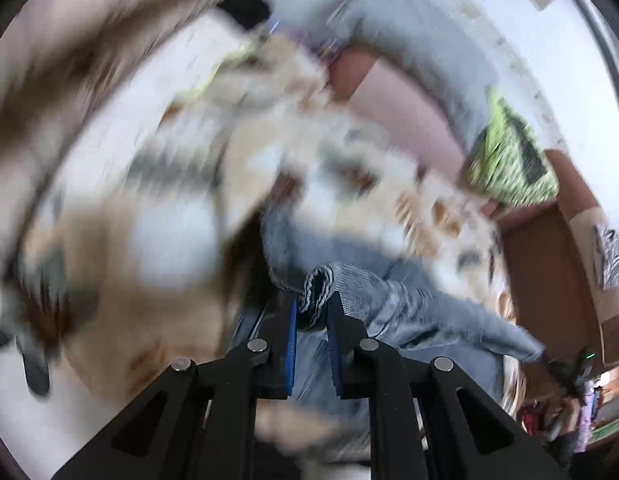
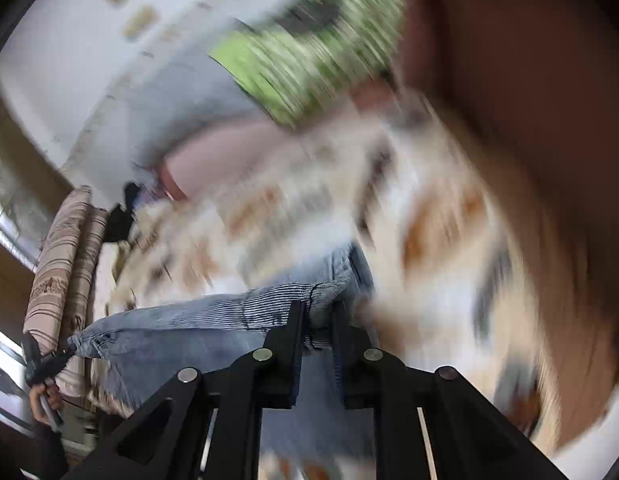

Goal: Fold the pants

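The pants are light blue jeans (image 1: 413,300), held in the air between both grippers over a patterned bed cover. My left gripper (image 1: 314,308) is shut on a bunched edge of the jeans, which stick out past the blue pads (image 1: 292,344). The fabric runs right to the other gripper (image 1: 565,368), small at the far right. In the right wrist view my right gripper (image 2: 318,316) is shut on the striped edge of the jeans (image 2: 213,320). The cloth stretches left to the left gripper (image 2: 45,364), held by a hand. Both views are blurred by motion.
A beige, white and brown patterned bed cover (image 1: 349,152) lies below. A green patterned pillow (image 1: 509,160) leans on the brown headboard (image 1: 549,264); it also shows in the right wrist view (image 2: 309,56). Striped curtains (image 2: 65,256) hang at the left. A grey wall is behind.
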A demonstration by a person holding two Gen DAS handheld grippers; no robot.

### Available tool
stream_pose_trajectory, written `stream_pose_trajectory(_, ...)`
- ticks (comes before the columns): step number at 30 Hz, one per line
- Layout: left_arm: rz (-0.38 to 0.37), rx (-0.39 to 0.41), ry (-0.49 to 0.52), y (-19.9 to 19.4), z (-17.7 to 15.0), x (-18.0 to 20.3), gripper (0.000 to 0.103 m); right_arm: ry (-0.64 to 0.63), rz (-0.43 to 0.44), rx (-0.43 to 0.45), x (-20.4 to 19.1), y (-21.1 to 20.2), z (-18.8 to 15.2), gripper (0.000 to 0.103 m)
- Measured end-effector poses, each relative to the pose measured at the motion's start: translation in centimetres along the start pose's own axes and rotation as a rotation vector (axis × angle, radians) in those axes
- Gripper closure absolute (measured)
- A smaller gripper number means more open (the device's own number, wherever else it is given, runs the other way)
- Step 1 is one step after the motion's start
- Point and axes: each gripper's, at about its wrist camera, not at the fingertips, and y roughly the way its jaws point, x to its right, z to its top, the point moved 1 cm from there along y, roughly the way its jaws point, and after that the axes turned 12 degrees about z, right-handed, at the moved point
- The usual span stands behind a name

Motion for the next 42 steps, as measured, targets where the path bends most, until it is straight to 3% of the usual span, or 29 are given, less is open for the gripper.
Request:
stream_pose_trajectory(2, 0.067, -0.084, -0.02, 1.9, -2.7, -2.9, 0.088, 0.132, -0.073, -0.071, 5.1, 1.4, -3.9, 0.081)
stream_pose_trajectory(3, 0.147, -0.113, -0.057, 2.6, -3.5, -4.7, 0.089, 0.207, -0.105, -0.068, 7.5, 1.2, -5.8, 0.078)
stream_pose_trajectory(4, 0.179, -0.122, -0.077, 2.6, -3.6, -5.7, 0.092, 0.27, -0.044, 0.002, 8.8, 0.0, -6.8, 0.076)
stream_pose_trajectory(6, 0.188, -0.092, -0.128, 1.4, -3.0, -6.9, 0.091, 0.335, -0.07, 0.096, 9.1, -2.3, -7.2, 0.054)
stream_pose_trajectory(7, 0.178, -0.058, -0.139, 0.4, -2.4, -6.8, 0.089, 0.324, -0.087, 0.125, 8.6, -3.0, -7.0, 0.032)
stream_pose_trajectory(8, 0.171, -0.017, -0.125, -0.7, -1.5, -6.0, 0.088, 0.291, -0.081, 0.161, 7.4, -3.8, -6.6, 0.032)
stream_pose_trajectory(11, 0.143, 0.062, -0.043, -2.6, -0.1, -1.9, 0.076, 0.216, 0.062, 0.184, 2.6, -4.1, -5.2, 0.032)
stream_pose_trajectory(13, 0.09, 0.104, 0.022, -3.0, 0.2, 2.1, 0.057, 0.155, 0.181, 0.156, -0.8, -2.8, -4.4, 0.03)
stream_pose_trajectory(16, 0.02, 0.148, 0.113, -1.9, -0.8, 7.7, 0.051, 0.113, 0.28, 0.107, -3.6, 0.5, -4.2, 0.024)
stream_pose_trajectory(18, 0.078, 0.131, 0.143, 0.7, -1.8, 9.7, 0.05, 0.148, 0.202, 0.019, -1.9, 4.8, -5.1, 0.015)
stream_pose_trajectory(19, 0.165, 0.08, 0.163, 3.6, -2.8, 10.1, 0.05, 0.203, 0.117, -0.048, -0.3, 6.8, -5.6, 0.016)
stream_pose_trajectory(20, 0.247, 0.021, 0.17, 6.3, -3.6, 9.8, 0.05, 0.239, 0.088, -0.054, 0.7, 7.6, -6.1, 0.022)
stream_pose_trajectory(21, 0.305, -0.03, 0.17, 8.8, -4.3, 8.9, 0.049, 0.231, 0.102, -0.001, 0.1, 6.8, -5.9, 0.022)
stream_pose_trajectory(22, 0.299, 0.034, 0.179, 9.0, -4.7, 8.6, 0.049, 0.235, 0.093, -0.013, -0.5, 6.5, -5.5, 0.022)
stream_pose_trajectory(25, 0.343, 0.086, 0.212, 6.5, -4.0, 10.5, 0.049, 0.111, 0.048, 0.003, -4.6, 4.9, -3.6, 0.022)
stream_pose_trajectory(27, 0.312, 0.174, 0.228, 4.2, -3.2, 12.0, 0.048, 0.027, 0.089, 0.004, -7.3, 5.2, -2.2, 0.021)
stream_pose_trajectory(29, 0.256, 0.243, 0.233, 2.5, -2.6, 13.4, 0.04, -0.017, 0.17, -0.006, -9.5, 6.6, -1.8, 0.017)
stream_pose_trajectory(30, 0.246, 0.272, 0.235, 2.1, -2.5, 13.7, 0.031, -0.029, 0.18, -0.023, -10.0, 7.8, -1.8, 0.014)
stream_pose_trajectory(31, 0.307, 0.288, 0.253, 2.7, -2.4, 14.0, 0.029, -0.04, 0.148, -0.064, -9.5, 9.4, -1.9, 0.011)
stream_pose_trajectory(32, 0.391, 0.272, 0.271, 3.9, -2.5, 13.6, 0.029, -0.014, 0.023, -0.144, -8.2, 12.0, -2.1, 0.011)
stream_pose_trajectory(33, 0.48, 0.22, 0.274, 6.3, -2.6, 12.8, 0.029, 0.029, -0.083, -0.201, -7.2, 13.2, -2.4, 0.011)
stream_pose_trajectory(34, 0.516, 0.082, 0.231, 9.5, -2.7, 10.7, 0.028, 0.046, -0.134, -0.219, -7.0, 13.9, -2.5, 0.015)
stream_pose_trajectory(35, 0.46, 0.022, 0.158, 10.6, -2.9, 8.8, 0.028, 0.008, -0.125, -0.195, -8.1, 13.8, -2.1, 0.015)
stream_pose_trajectory(36, 0.407, 0.075, 0.116, 9.3, -2.8, 8.1, 0.027, -0.047, -0.078, -0.182, -10.4, 13.4, -1.5, 0.016)
stream_pose_trajectory(39, 0.412, 0.181, 0.12, 6.1, -1.9, 9.1, 0.028, -0.214, -0.014, -0.165, -17.5, 14.1, 0.6, 0.016)
stream_pose_trajectory(42, 0.366, 0.272, 0.136, 4.0, -0.8, 9.9, 0.028, -0.326, 0.115, -0.249, -24.5, 19.2, 2.4, 0.016)
